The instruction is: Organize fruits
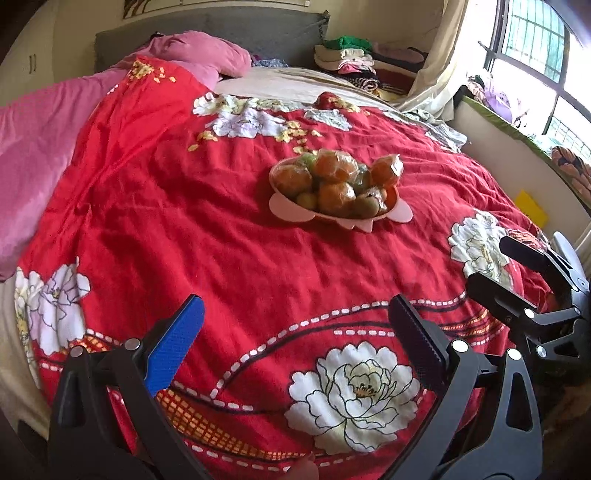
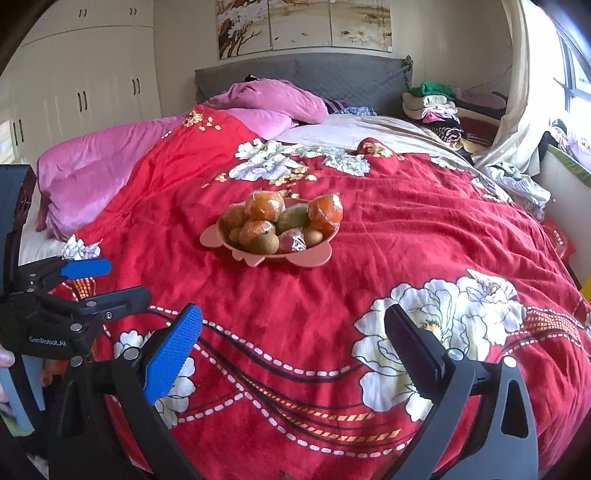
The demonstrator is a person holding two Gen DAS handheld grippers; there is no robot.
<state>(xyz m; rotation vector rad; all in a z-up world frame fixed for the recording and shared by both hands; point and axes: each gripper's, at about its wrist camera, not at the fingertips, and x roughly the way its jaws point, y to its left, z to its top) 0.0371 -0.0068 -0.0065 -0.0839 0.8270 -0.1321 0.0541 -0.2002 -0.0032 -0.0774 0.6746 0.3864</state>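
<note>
Both the left gripper (image 1: 295, 325) and right gripper (image 2: 293, 332) hover wide apart and empty, short of the pink fruit bowl (image 2: 236, 247) on the bed (image 2: 406, 236).

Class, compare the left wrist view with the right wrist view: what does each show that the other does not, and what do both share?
Only the left wrist view shows the barred window and the right gripper from outside. Only the right wrist view shows the white wardrobes, the wall paintings and the left gripper from outside. Both share the pink fruit plate on the red floral blanket.
</note>
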